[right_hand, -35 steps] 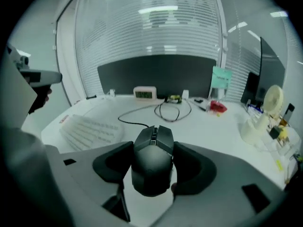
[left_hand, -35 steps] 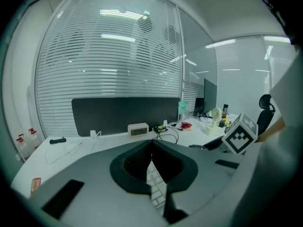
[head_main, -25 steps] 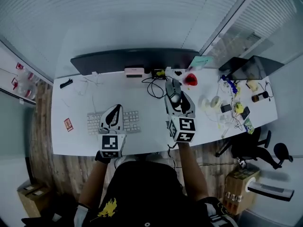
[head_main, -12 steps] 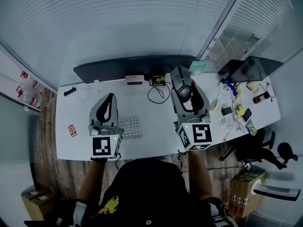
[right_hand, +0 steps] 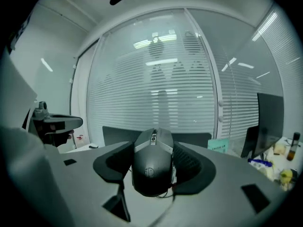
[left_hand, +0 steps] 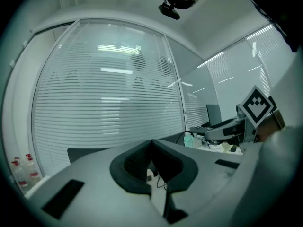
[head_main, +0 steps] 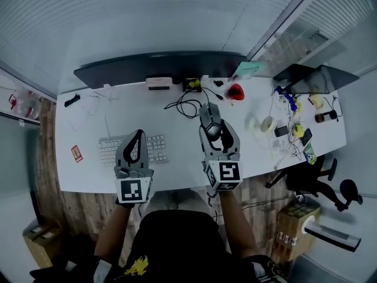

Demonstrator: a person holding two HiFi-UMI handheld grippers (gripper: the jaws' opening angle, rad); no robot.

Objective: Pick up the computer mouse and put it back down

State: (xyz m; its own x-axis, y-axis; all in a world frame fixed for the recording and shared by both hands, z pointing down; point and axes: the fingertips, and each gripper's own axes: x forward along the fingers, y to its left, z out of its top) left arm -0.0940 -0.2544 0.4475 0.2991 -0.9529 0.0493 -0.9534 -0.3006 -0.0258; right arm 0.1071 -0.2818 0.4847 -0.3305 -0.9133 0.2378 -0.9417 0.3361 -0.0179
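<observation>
At the left of the white desk [head_main: 177, 135], the left gripper [head_main: 138, 135] hovers over the keyboard [head_main: 109, 149], its jaws closed on nothing. To its right, well apart, the right gripper [head_main: 215, 128] is clamped on the computer mouse [head_main: 210, 115], pads against both its flanks. The mouse's long axis runs near to far, in line with the jaws, nose toward the monitor [head_main: 159, 69], and its cable [head_main: 182, 106] trails to a loose coil on the far side. The set-down therefore falls to the right hand, with bare desk directly beneath. Whether the mouse already touches the desk cannot be told. Half a second ago both grippers were raised closer to the head camera; now they sit lower again, the mouse still held.
</observation>
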